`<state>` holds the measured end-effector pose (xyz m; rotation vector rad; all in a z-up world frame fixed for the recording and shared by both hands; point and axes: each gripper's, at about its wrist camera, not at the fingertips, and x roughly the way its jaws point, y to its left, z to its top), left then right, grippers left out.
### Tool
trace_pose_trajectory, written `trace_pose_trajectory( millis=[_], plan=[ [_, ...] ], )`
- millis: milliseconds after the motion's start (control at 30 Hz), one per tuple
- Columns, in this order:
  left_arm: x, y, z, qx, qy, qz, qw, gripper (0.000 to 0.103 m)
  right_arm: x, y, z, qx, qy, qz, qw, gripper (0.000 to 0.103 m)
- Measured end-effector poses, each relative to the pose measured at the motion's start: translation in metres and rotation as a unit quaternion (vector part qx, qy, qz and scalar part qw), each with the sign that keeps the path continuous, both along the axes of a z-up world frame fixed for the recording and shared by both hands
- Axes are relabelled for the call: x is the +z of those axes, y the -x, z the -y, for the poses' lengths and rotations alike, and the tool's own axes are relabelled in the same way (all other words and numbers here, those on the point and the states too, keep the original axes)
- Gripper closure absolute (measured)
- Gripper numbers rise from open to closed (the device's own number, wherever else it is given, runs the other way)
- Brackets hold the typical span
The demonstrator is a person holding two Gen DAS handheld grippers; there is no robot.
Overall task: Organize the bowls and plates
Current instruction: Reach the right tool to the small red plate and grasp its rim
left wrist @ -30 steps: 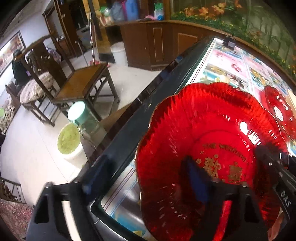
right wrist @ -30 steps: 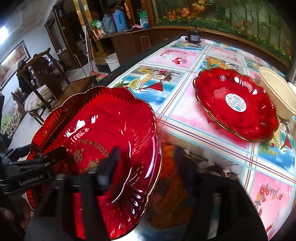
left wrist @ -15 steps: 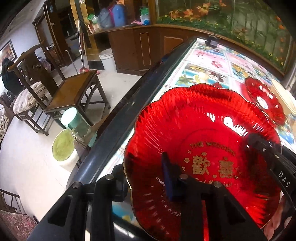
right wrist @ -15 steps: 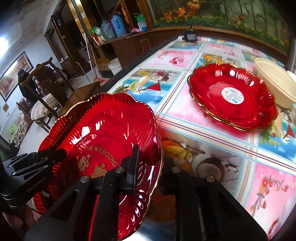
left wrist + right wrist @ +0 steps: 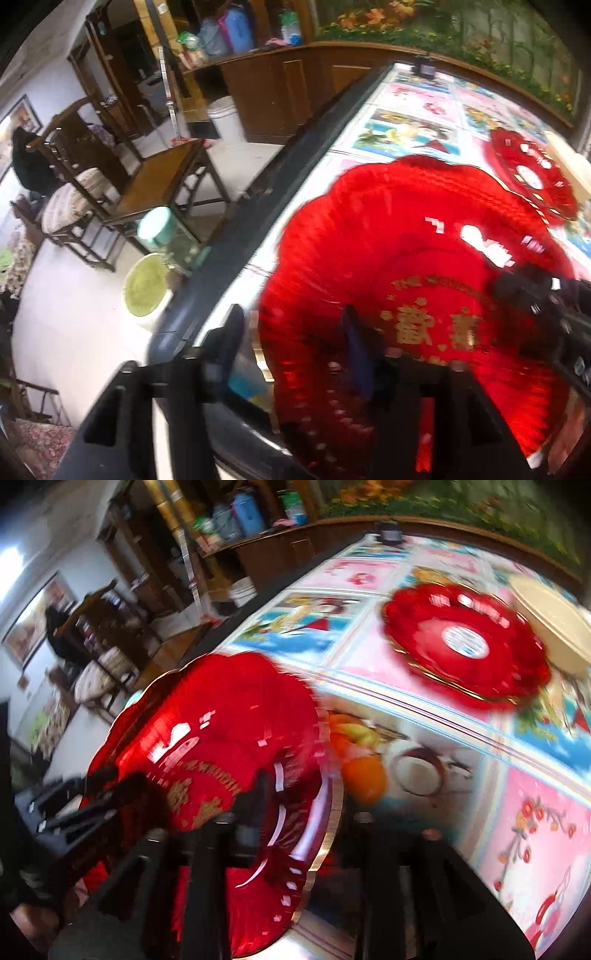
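Observation:
A red scalloped plate (image 5: 424,258) with gold lettering lies near the table's left edge, its rim (image 5: 332,794) just off the cloth. My left gripper (image 5: 291,343) straddles its near-left rim, jaws opening, one finger (image 5: 231,332) outside the rim with a gap, the other over the plate. On the right rim sits my right gripper (image 5: 308,805), jaws opening too and the rim loose between them. Each view shows the other gripper across the plate. Farther back lie a second red plate (image 5: 465,642) with a white sticker and a cream bowl (image 5: 546,620).
The table (image 5: 424,768) wears a glossy picture cloth and has a dark left edge (image 5: 258,221). A small black device (image 5: 424,68) stands at its far end. Left of the table are wooden chairs (image 5: 162,177), a green basin (image 5: 144,291), a white bucket (image 5: 227,118) and a cabinet (image 5: 288,92).
Both grippers pinched the plate's rim half a second ago and have spread their jaws since. Both views have shifted a little and are blurred.

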<state>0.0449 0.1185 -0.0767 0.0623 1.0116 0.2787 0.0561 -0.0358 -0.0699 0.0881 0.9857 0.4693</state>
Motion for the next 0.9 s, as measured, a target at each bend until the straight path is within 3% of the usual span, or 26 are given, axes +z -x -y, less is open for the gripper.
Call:
trace_pose_trajectory(
  millis=[67, 233, 400, 600, 733, 900],
  plan=[
    [0.003, 0.007, -0.006, 0.012, -0.003, 0.009, 0.9999, 0.034, 0.007, 0.004, 0.002, 0.000, 0.006, 0.012, 1.000, 0.060],
    [0.014, 0.028, -0.025, 0.032, 0.002, 0.029, 0.9991, 0.023, 0.010, 0.013, 0.034, -0.011, -0.039, 0.028, 0.999, 0.060],
    [0.034, 0.052, -0.029, 0.041, 0.004, 0.061, 0.9973, 0.023, 0.016, 0.025, 0.075, -0.038, -0.057, 0.057, 0.996, 0.060],
    [0.075, 0.064, -0.016, 0.037, -0.009, 0.127, 0.9912, 0.023, 0.014, 0.037, 0.132, -0.093, -0.051, 0.071, 0.992, 0.059],
    [0.098, 0.059, 0.009, 0.000, 0.016, 0.164, 0.9864, 0.021, 0.017, 0.038, 0.161, -0.123, -0.062, 0.073, 0.988, 0.059],
    [0.098, 0.033, 0.059, -0.069, 0.047, 0.141, 0.9865, 0.021, 0.018, 0.037, 0.192, -0.148, -0.092, 0.071, 0.982, 0.059]
  ],
)
